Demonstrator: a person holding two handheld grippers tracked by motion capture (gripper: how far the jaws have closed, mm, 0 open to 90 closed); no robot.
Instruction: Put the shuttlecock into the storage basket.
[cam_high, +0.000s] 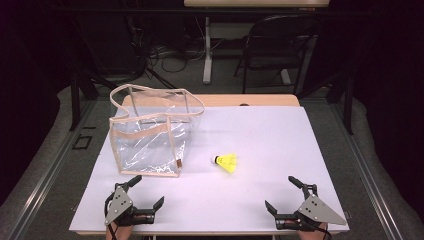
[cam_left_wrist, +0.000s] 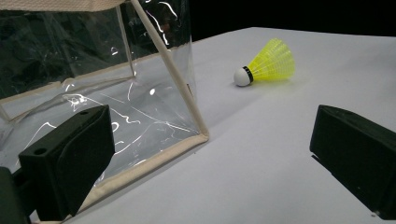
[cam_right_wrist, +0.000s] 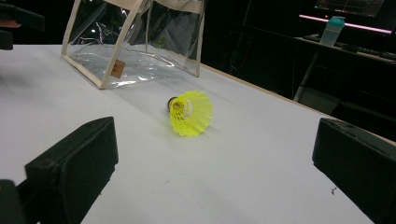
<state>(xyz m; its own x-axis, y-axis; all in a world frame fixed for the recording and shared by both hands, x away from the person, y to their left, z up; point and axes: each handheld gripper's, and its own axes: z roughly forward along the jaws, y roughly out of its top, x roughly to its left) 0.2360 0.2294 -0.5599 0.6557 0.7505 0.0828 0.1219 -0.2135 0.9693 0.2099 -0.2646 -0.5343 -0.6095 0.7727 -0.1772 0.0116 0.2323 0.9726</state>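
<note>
Centre of the high view, the yellow shuttlecock (cam_high: 226, 162) lies on its side on the white table (cam_high: 280, 145), cork pointing frame-left toward the clear bag (cam_high: 150, 132), while the right gripper view alone reveals a bottle (cam_right_wrist: 332, 30) upper right, and left gripper (cam_high: 148, 191) and right gripper (cam_high: 280, 193) both gape wide, empty.

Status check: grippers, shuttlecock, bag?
Left gripper and right gripper open, empty. Yellow shuttlecock on its side beside clear bag, apart. Nothing in the way.
</note>
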